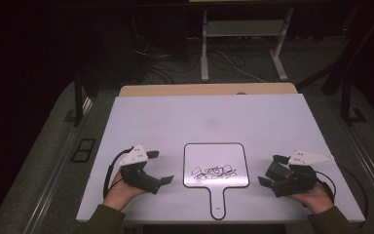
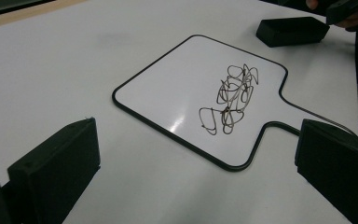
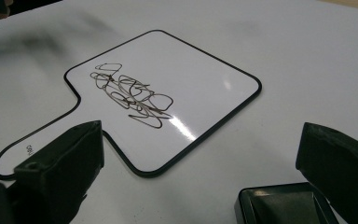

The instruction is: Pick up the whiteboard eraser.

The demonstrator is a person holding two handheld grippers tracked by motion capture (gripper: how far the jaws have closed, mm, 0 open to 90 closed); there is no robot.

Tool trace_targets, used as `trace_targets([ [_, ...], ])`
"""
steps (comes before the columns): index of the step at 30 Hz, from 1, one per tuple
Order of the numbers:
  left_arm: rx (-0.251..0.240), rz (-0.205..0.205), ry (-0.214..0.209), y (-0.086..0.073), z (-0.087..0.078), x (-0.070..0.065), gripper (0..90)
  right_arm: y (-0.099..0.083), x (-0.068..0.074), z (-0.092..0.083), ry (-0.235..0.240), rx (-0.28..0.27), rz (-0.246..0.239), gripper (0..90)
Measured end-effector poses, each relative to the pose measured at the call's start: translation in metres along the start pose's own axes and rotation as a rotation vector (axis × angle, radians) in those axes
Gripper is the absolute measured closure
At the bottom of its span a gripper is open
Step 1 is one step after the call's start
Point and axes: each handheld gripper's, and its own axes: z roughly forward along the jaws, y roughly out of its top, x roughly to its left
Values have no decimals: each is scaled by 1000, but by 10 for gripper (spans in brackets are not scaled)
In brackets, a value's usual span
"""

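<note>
1. The paddle-shaped whiteboard, scribbled over, is lying flat on the tabletop between both grippers.
2. The left gripper and right gripper are being held wide, empty.
3. A black block, cut off in the right gripper view, is being shown whole in the left gripper view.

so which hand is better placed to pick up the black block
Right. The black block lies on the table just before the right gripper, between its open fingers; the left gripper is across the whiteboard from it.

One paddle-shaped whiteboard, one black eraser, two grippers, one table
</note>
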Motion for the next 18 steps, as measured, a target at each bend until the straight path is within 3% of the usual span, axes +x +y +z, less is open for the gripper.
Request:
trace_targets([
  [18, -2, 10, 6, 1, 0, -3, 0, 10, -8, -11, 25, 5, -9, 0],
])
